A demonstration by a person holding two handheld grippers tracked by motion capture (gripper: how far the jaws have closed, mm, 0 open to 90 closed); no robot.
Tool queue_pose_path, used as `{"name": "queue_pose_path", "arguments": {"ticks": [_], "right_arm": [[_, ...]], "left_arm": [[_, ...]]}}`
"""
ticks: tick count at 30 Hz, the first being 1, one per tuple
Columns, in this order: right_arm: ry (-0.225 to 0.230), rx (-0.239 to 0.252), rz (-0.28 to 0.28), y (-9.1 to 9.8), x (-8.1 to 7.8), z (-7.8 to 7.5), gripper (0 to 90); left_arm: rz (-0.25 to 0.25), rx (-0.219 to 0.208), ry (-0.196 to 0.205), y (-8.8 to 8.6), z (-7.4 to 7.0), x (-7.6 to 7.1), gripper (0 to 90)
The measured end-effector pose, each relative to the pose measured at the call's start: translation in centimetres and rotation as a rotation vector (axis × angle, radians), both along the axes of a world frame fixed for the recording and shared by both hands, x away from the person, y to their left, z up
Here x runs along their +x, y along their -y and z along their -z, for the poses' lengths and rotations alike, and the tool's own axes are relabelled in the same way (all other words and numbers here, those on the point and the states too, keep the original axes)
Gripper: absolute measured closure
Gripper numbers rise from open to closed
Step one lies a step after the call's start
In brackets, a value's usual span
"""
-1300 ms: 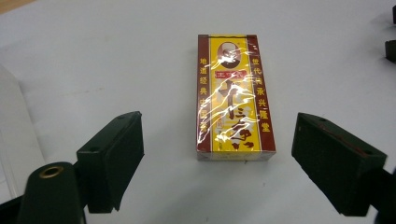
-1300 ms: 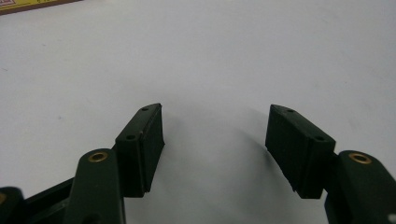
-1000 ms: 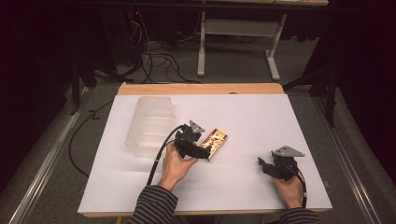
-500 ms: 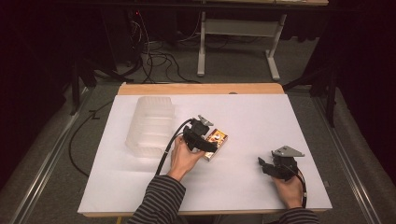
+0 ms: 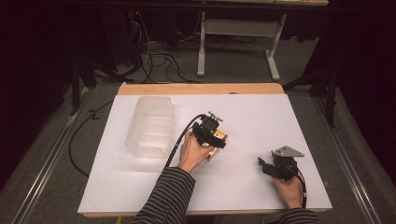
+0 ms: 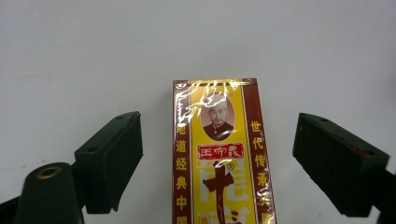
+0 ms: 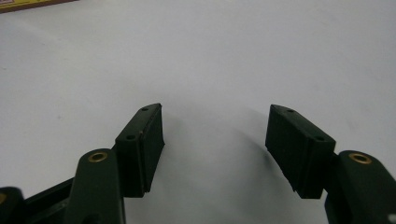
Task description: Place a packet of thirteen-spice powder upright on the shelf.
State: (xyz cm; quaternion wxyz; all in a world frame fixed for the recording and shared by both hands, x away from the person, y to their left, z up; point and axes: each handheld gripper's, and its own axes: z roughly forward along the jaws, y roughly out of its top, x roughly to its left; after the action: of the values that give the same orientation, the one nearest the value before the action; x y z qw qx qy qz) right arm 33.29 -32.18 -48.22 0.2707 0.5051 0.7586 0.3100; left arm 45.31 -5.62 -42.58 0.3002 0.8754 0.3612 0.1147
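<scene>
Mid-worktop [image 5: 243,116], the left tongs [image 6: 219,154] sat wide open straddling the flat box [image 6: 217,158], probably lining up a grab, while the right tongs [image 7: 215,140] idled open, holding nothing.

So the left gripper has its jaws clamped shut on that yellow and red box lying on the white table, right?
Not quite. The left gripper has its jaws open, one on each side of the yellow and red box, with clear gaps between them and the box. The left gripper view shows this. The box does lie on the white table.
</scene>
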Motion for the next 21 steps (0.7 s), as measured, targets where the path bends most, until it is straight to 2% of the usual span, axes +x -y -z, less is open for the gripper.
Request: {"name": "queue_pose_path", "arguments": {"ticks": [4, 15, 21], "right_arm": [[0.0, 0.0, 0.0, 0.0, 0.0, 0.0, 37.5], [0.003, -0.007, -0.005, 0.0, 0.0, 0.0, 37.6], [0.006, -0.012, -0.005, -0.1, -0.1, 0.0, 37.8]], "left_arm": [[0.01, 0.035, 0.001, 0.8, 0.6, 0.2, 16.1], [0.0, 0.067, -0.011, 1.6, 1.8, 0.8, 15.7], [-0.001, 0.084, -0.032, 2.0, 2.5, 1.2, 16.0]]}}
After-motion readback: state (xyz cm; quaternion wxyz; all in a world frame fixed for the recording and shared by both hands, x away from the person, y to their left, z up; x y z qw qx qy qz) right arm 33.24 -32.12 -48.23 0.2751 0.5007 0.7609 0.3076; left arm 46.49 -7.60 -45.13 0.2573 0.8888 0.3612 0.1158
